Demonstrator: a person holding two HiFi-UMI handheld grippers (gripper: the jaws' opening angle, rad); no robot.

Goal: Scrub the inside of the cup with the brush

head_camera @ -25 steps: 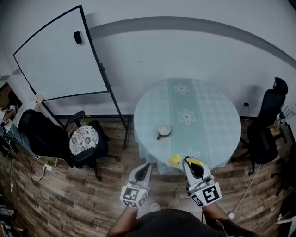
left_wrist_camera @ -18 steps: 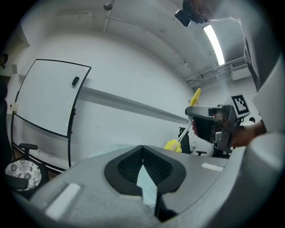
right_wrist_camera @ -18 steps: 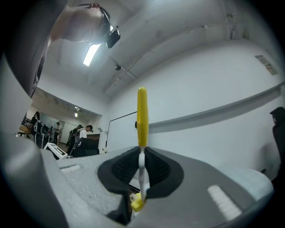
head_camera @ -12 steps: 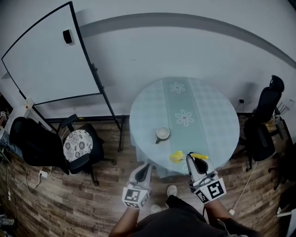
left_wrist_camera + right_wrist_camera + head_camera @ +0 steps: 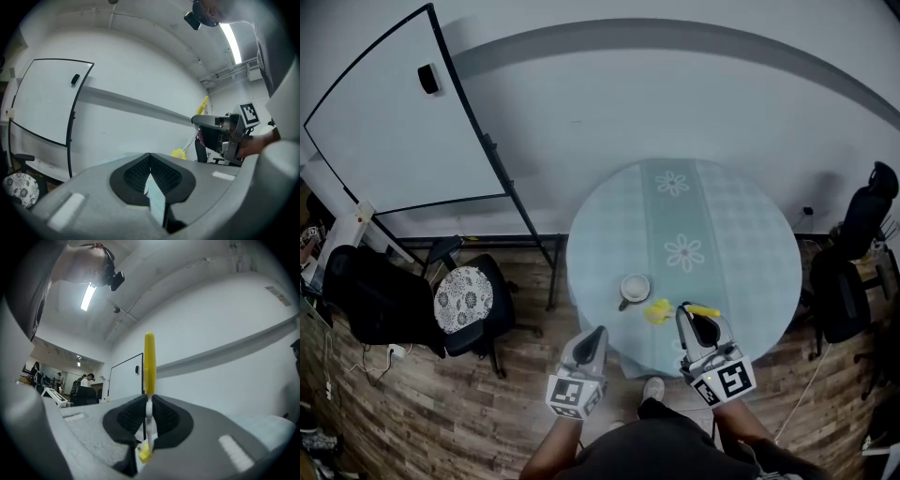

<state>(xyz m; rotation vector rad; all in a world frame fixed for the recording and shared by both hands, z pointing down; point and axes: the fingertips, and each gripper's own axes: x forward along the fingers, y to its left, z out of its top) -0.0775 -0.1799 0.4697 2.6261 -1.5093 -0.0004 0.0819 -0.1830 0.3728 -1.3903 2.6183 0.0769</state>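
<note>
A pale cup with its handle to the lower left stands near the front edge of the round table, which has a light teal cloth. My right gripper is shut on a brush. Its yellow head hangs just right of and below the cup, apart from it. In the right gripper view the yellow handle rises from between the shut pads of the right gripper. My left gripper hovers off the table's front edge, below the cup. Seen in its own view, the left gripper is shut and holds nothing. That view also has the brush head.
A whiteboard on a stand is at the left, with an office chair with a patterned seat below it. Black chairs stand right of the table. The floor is wood. People stand far off in the right gripper view.
The table and cup have drawn nearer to both grippers. The brush head now lies over the table, close beside the cup. Both grippers keep the same grip.
</note>
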